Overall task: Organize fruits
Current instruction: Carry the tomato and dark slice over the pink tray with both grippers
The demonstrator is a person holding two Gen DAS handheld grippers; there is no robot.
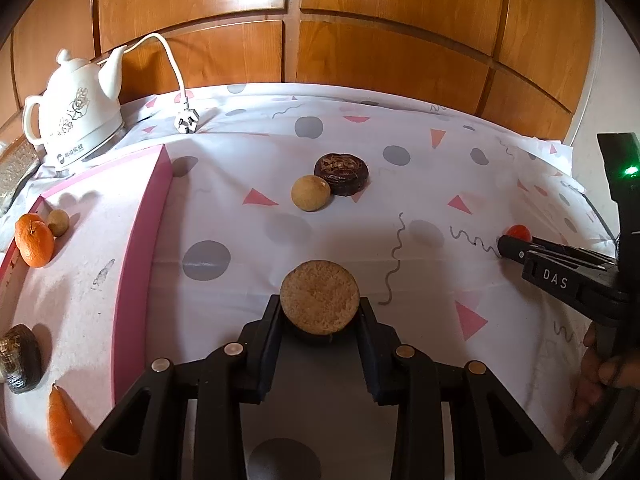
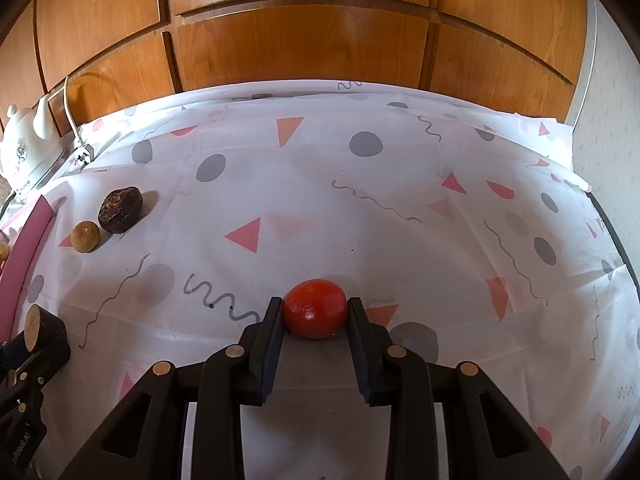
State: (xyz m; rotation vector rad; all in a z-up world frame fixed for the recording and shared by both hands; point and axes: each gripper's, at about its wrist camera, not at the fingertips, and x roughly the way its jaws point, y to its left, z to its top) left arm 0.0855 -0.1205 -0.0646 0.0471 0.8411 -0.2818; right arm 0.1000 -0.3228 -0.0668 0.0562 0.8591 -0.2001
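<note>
A round brown fruit (image 1: pixel 319 298) is clamped in the left gripper (image 1: pixel 320 320) jaws at lower centre, a red fruit (image 2: pixel 315 308) likewise in the right gripper (image 2: pixel 315 316), so carrying both to the pink tray (image 1: pixel 136 264) at left is judged next.

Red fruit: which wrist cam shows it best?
Right wrist view. The red fruit sits centred and large between the right gripper fingers, with its glossy skin clear. In the left wrist view the fruit is only a small red patch at the right edge, partly hidden behind that gripper.
</note>
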